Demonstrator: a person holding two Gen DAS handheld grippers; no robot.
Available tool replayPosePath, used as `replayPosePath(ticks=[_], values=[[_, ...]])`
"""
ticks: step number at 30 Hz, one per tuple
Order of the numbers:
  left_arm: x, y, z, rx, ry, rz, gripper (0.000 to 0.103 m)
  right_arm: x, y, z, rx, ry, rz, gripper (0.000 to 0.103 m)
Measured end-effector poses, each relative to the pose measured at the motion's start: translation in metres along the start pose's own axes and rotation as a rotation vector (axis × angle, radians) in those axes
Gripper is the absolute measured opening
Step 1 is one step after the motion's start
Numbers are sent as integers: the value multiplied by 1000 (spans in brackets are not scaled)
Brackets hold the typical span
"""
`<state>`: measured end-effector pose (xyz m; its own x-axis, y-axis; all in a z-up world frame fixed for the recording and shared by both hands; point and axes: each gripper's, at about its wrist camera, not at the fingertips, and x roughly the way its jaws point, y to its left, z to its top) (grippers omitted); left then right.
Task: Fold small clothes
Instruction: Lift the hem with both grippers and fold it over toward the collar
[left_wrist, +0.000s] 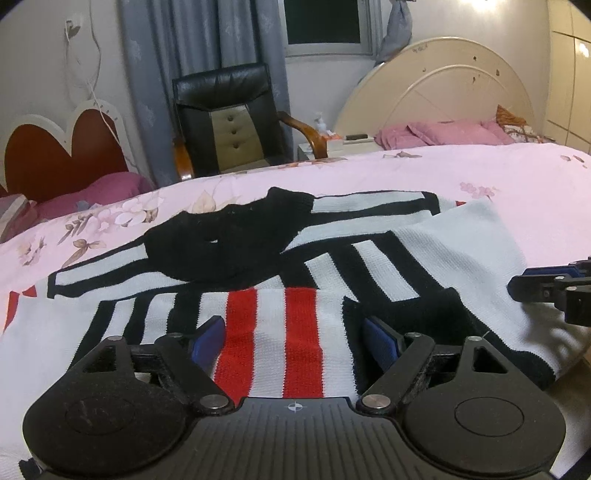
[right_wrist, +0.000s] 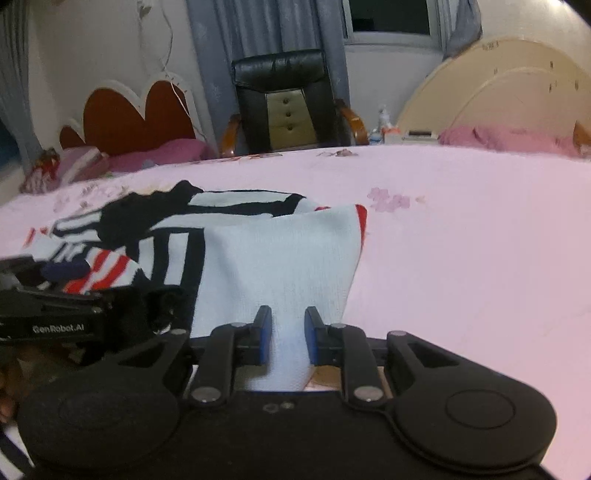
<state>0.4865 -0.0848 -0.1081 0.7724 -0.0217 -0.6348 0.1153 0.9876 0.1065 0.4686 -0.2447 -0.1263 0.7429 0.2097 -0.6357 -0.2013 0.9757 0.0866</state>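
The sweater is knitted white with black stripes, two red stripes down its middle and a solid black collar. The bedspread is pale pink with scattered brownish flowers. Both grippers are black with blue pads. The chair is black with a tan panel; the curtains are grey.

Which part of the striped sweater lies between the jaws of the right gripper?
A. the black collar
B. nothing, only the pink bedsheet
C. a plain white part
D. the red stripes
C: in the right wrist view, the right gripper has its jaws open on either side of a plain white fold of the sweater; the red stripes lie farther left.
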Motion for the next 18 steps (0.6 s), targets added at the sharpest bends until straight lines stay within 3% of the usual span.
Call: replayPosePath(ticks=[1,3,7,13,16,17,18], values=[[-1,1,-1,3,-1,3,85,1,1,0,7,-1,-10,20],[-1,1,-1,16,3,37,101,-1,4,0,1,0,-29,21],[-23,12,-8,28,10,52,102,-28,6,-5,33,20,-44,39],[-87,37,-46,39,-17,25,102,-81,16,-36,74,24,-31,39],[-137,68,-83,9,-26,-10,101,-113,14,-57,148,37,31,39],[-151,81,-96,-19,-16,-27,96,-123,14,-65,168,43,46,39],[-164,98,-109,-56,-1,-46,70,-134,13,-76,188,59,60,39]])
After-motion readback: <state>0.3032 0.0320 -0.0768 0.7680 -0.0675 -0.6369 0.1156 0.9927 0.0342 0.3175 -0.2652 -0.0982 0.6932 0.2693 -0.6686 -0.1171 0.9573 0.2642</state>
